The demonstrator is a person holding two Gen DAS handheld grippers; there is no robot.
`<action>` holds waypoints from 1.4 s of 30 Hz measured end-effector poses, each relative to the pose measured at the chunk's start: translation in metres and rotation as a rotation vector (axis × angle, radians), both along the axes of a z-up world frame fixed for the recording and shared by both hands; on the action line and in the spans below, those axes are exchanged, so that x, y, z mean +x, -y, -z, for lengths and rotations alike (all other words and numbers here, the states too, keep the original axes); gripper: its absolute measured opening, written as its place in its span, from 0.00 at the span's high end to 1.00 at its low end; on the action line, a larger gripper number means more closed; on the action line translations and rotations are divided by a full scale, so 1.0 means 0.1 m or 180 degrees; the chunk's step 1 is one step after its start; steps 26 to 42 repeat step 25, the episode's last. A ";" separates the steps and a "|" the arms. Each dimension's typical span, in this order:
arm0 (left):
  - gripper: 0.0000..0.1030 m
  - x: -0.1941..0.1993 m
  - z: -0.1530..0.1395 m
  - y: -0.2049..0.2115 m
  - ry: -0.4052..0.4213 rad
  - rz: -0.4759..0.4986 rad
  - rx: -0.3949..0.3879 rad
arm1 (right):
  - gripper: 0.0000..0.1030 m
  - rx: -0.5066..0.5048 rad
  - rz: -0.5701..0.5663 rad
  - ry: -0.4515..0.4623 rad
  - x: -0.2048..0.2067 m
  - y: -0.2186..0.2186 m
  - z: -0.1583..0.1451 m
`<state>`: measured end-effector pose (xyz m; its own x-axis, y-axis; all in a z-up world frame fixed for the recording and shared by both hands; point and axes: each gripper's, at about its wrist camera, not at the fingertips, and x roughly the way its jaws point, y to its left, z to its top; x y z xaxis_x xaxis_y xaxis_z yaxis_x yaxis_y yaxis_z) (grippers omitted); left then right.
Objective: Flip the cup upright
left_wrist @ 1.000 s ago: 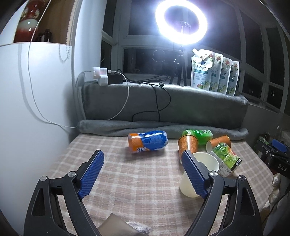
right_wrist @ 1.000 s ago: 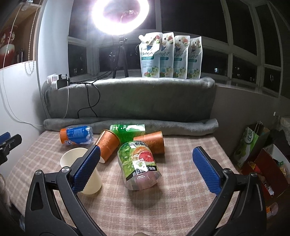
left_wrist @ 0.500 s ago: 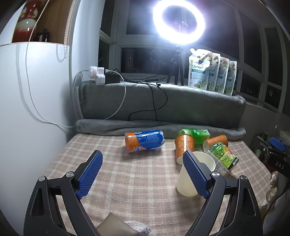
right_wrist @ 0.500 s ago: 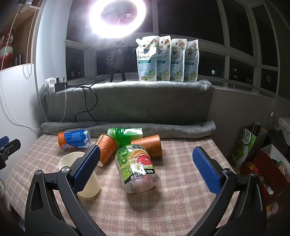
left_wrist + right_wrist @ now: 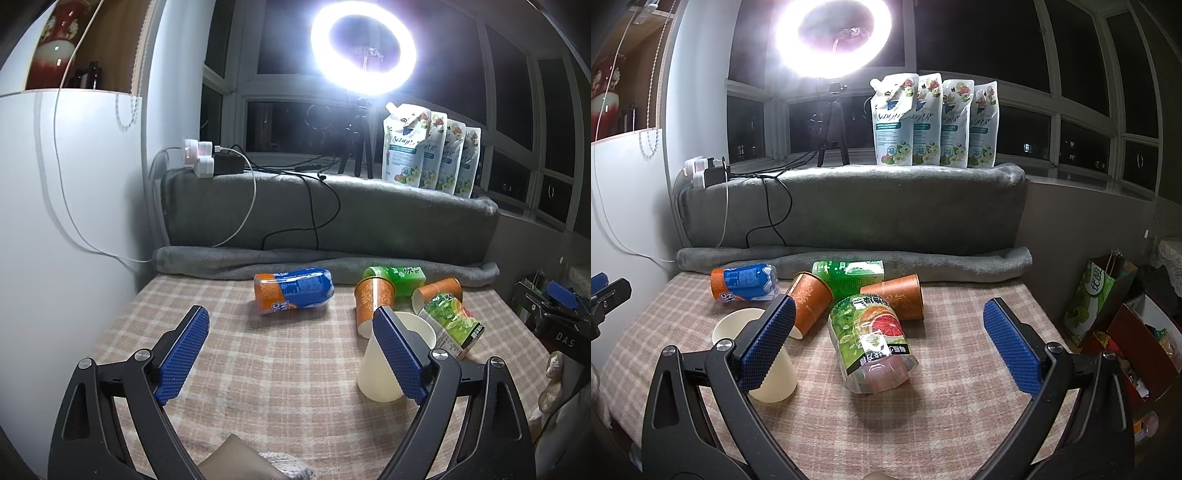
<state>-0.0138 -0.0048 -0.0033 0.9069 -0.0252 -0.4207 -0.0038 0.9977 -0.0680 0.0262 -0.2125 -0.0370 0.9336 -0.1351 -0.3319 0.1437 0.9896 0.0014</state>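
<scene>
white cup stands upright, lower left of right wrist frame, mouth up; flip looks done. orange cups lie tipped behind. left hand-held gripper, right hand-held gripper wide, empty.

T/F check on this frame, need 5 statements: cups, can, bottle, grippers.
1. The plain cream paper cup stands upright, mouth up. True.
2. The left gripper is shut on the cream cup. False: its jaws are wide open and hold nothing; the cup only shows behind its right finger.
3. The orange-and-blue soda can lies on its side on the checked cloth. True.
4. Both orange patterned paper cups stand upright. False: both lie tipped over.
5. The right gripper grips the clear bottle with the green and grapefruit label. False: it is open, and the bottle lies on the cloth between its fingers, untouched.
</scene>
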 end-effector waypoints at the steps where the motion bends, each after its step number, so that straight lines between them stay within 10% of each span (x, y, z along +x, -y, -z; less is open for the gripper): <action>1: 0.12 0.00 0.00 0.00 0.0003 0.0000 0.0003 | 0.00 0.0003 -0.0001 0.0000 0.00 0.00 0.00; 42: 0.12 0.00 -0.04 -0.04 0.0086 -0.0028 0.0047 | 0.00 -0.0005 -0.0001 -0.0002 0.00 -0.01 0.00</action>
